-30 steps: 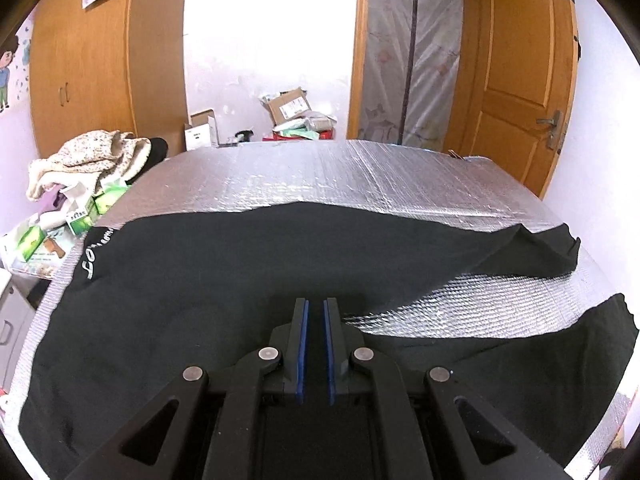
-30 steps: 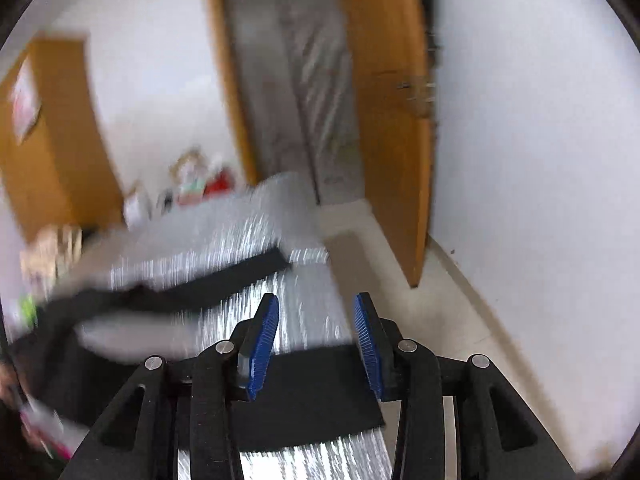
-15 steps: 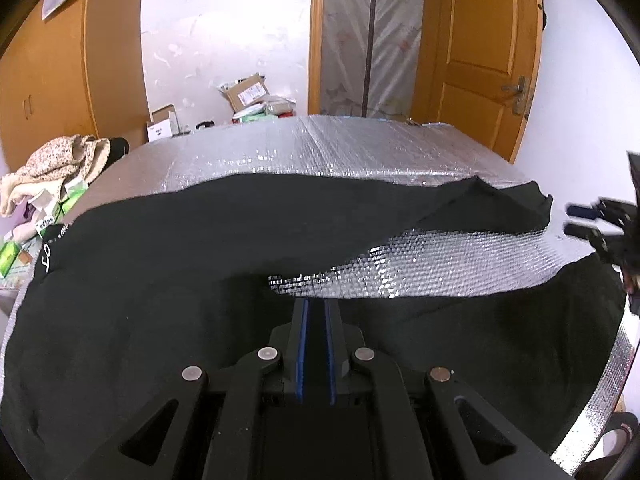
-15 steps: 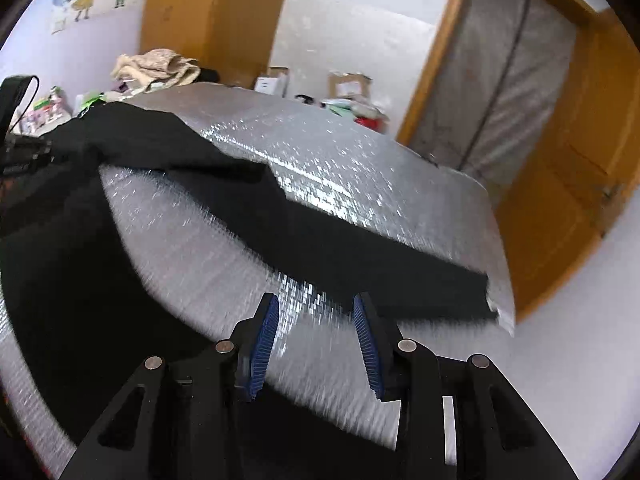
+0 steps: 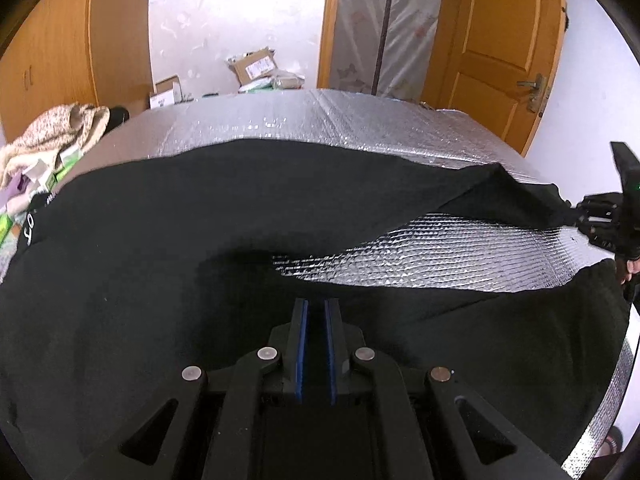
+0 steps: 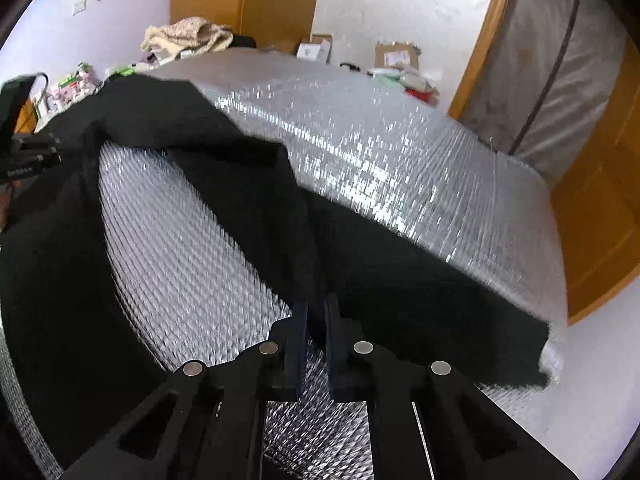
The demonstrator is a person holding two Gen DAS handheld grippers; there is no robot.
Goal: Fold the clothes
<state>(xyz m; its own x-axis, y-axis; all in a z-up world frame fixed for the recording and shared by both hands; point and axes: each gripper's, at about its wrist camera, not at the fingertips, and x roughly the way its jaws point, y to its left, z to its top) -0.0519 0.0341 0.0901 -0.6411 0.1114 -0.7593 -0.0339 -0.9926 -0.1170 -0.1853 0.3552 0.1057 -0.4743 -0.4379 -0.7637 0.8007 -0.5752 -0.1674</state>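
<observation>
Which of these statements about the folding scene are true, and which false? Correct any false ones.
1. The garment is white. False: it is black.
2. The right gripper is shut on the garment's sleeve. True.
3. The left gripper is wide open. False: its jaws are shut on the garment.
4. The garment lies on a silver cover. True.
5. A wooden door stands behind the bed. True.

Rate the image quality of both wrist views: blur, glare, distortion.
Left wrist view: sharp, strong fisheye bending of the silver mat, blown-out wall, black garment nearly detail-free. Right wrist view: motion-smeared, worst on the mat's glinting foil and the sleeve end; the right claw stays crisp.
</observation>
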